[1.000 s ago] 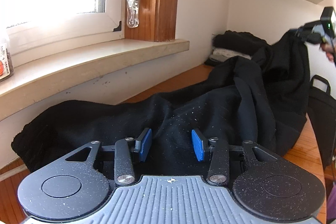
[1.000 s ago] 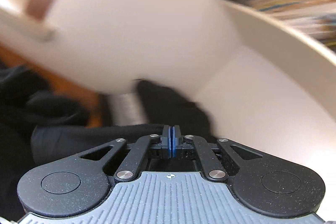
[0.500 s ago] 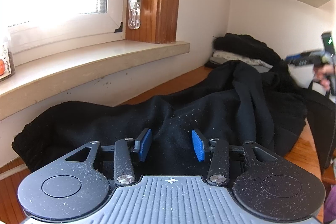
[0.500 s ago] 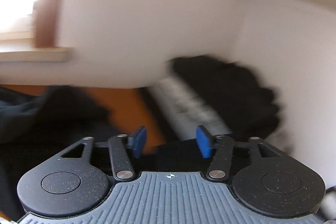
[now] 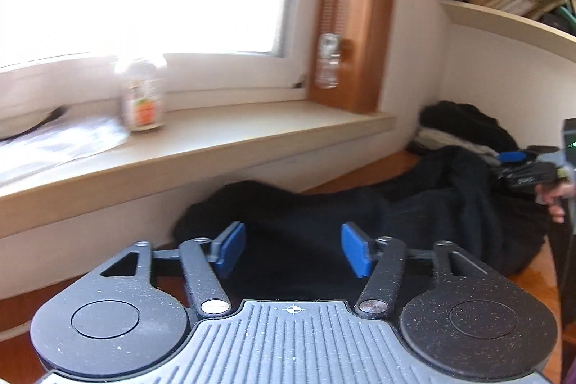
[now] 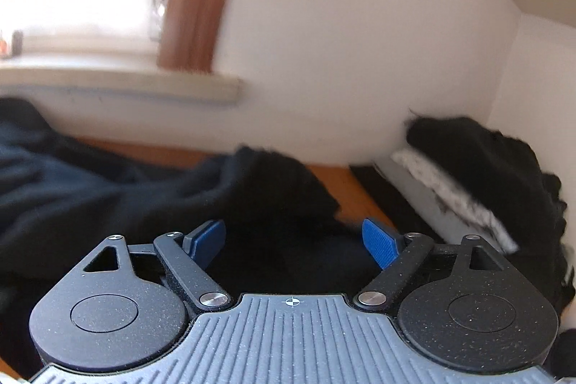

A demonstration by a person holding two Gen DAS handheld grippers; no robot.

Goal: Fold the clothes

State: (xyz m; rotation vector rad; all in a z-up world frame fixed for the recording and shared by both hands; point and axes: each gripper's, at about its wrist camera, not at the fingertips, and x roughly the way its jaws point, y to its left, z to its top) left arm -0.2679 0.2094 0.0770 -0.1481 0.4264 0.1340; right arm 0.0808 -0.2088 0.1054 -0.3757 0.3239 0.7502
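My left tongs (image 5: 293, 249) and right tongs (image 6: 293, 242) have both just been widening and grip nothing. The black garment (image 5: 360, 215) lies crumpled on the counter (image 6: 342, 184) beneath them, probably released so I can regrip it.

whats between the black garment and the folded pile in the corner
A bare strip of wooden desk: the right wrist view shows it between the black garment and the folded pile. Nothing lies on it.

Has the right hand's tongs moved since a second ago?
Yes. In the left wrist view the right tongs now sit lower, down at the black garment, well below the bookshelf; its jaws have just been opening, nothing between them.
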